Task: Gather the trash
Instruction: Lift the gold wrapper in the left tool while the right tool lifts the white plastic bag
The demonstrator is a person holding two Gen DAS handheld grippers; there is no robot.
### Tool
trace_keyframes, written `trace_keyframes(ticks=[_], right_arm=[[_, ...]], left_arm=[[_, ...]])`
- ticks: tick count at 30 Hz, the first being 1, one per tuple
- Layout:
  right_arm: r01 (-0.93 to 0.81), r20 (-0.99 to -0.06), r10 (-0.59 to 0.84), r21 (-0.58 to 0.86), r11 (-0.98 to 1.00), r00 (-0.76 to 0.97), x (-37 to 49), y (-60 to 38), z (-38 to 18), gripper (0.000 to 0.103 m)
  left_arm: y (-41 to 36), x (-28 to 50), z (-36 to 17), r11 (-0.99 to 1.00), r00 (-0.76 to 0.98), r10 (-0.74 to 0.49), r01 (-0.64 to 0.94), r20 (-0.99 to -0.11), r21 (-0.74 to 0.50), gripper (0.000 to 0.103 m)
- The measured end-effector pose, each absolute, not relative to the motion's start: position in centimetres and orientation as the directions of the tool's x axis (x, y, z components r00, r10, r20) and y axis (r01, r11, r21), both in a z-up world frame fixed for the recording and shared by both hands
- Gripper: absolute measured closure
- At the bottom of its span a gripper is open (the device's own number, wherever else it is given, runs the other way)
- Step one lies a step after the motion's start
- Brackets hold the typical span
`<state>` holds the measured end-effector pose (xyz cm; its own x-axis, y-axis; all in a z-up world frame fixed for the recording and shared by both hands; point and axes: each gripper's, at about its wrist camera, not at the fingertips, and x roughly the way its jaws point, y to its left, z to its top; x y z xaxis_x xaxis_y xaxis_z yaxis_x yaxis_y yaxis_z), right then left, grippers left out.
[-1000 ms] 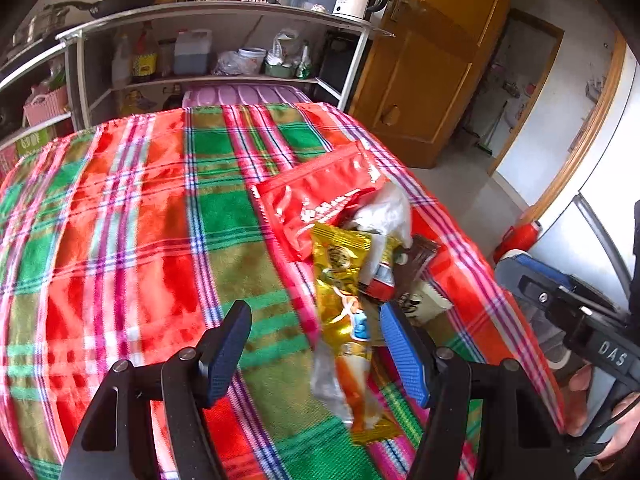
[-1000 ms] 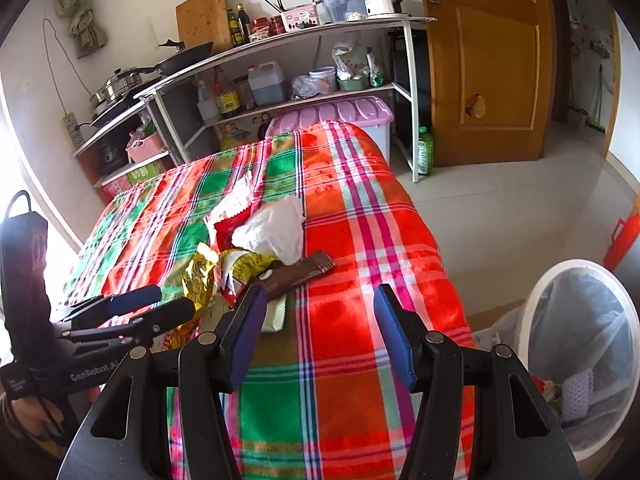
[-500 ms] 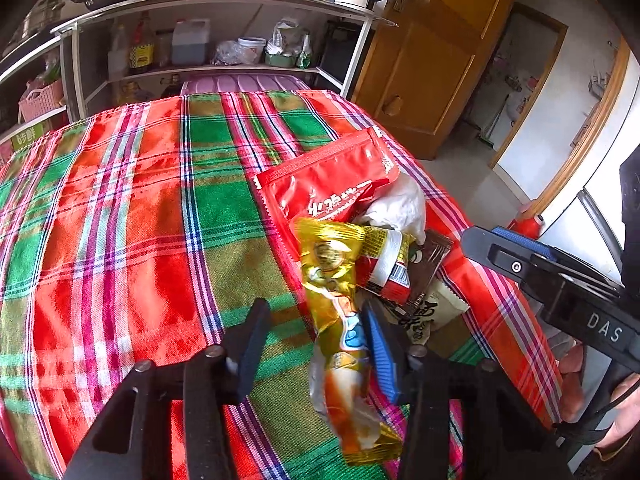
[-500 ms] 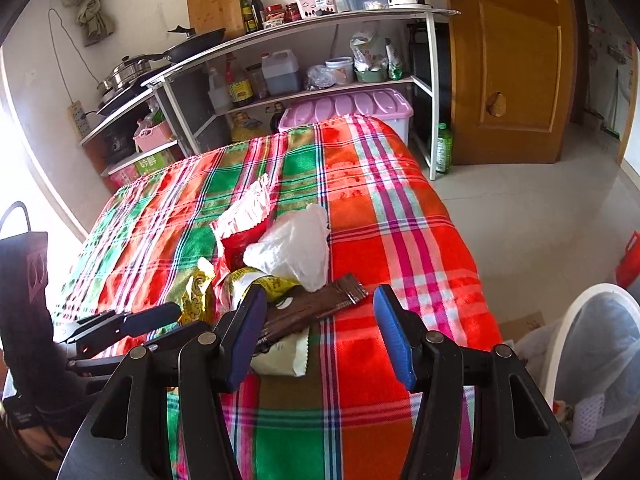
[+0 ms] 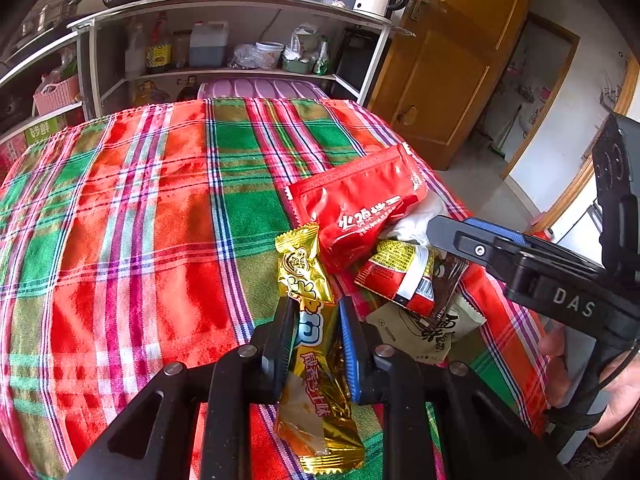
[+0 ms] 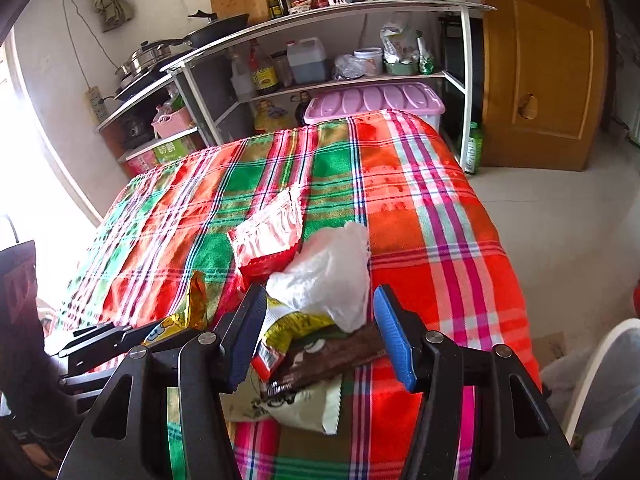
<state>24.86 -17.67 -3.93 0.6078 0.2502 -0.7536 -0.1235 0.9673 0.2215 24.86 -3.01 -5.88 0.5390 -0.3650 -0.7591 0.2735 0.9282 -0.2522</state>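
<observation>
The left claw (image 5: 316,340) has just been closing and now pinches the gold snack wrapper (image 5: 310,344) across its middle; the wrapper's long axis runs straight along the claw's pointing line, one crimped end projecting ahead, the other trailing back beneath the fingers. The right claw (image 6: 320,332) stands wide and grips nothing; it hovers over the rest of the pile on the plaid-covered desk (image 6: 420,208). Between its open fingers lie the white plastic bag (image 6: 324,276), the yellow-and-red packet (image 6: 280,332) and the brown wrapper (image 6: 320,360), whose long axis runs crosswise, from finger to finger. The red pouch (image 5: 360,208) lies just beyond. The white-lined bin (image 6: 600,392) stands on the floor to the right, nearer the right hand and cut off by the frame edge. Whether the right fingers touch any wrapper cannot be told. The beige packet (image 6: 304,404) is half buried.
</observation>
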Motion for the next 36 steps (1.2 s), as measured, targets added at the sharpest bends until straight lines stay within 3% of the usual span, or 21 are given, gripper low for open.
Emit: trace_keyframes(ticks=[10, 11, 13, 20, 36], right_arm=[[-0.108, -0.775, 0.251, 0.232, 0.967, 0.58, 26.5, -17.5, -5.2, 0.047], [-0.108, -0.774, 0.251, 0.232, 0.967, 0.581, 26.5, -17.5, -5.2, 0.05], [-0.105, -0.772, 0.248, 0.231, 0.967, 0.585, 26.4, -17.6, -5.2, 0.068], [-0.116, -0.771, 0.231, 0.201, 0.973, 0.593, 25.9, -17.3, -4.9, 0.093], [-0.112, -0.685, 0.226, 0.207, 0.972, 0.692, 22.5, -18.4, -1.7, 0.095]], left_arm=[[-2.6, 25.0, -6.0, 0.928, 0.536, -0.368, 0.262, -0.76, -0.265, 0.08], [-2.7, 25.0, -6.0, 0.928, 0.536, -0.368, 0.262, -0.759, -0.265, 0.08], [-2.8, 25.0, -5.9, 0.927, 0.536, -0.369, 0.263, -0.759, -0.266, 0.08], [-2.7, 24.7, -5.5, 0.926, 0.543, -0.373, 0.266, -0.753, -0.266, 0.08], [-2.9, 23.2, -3.6, 0.923, 0.572, -0.38, 0.286, -0.727, -0.258, 0.08]])
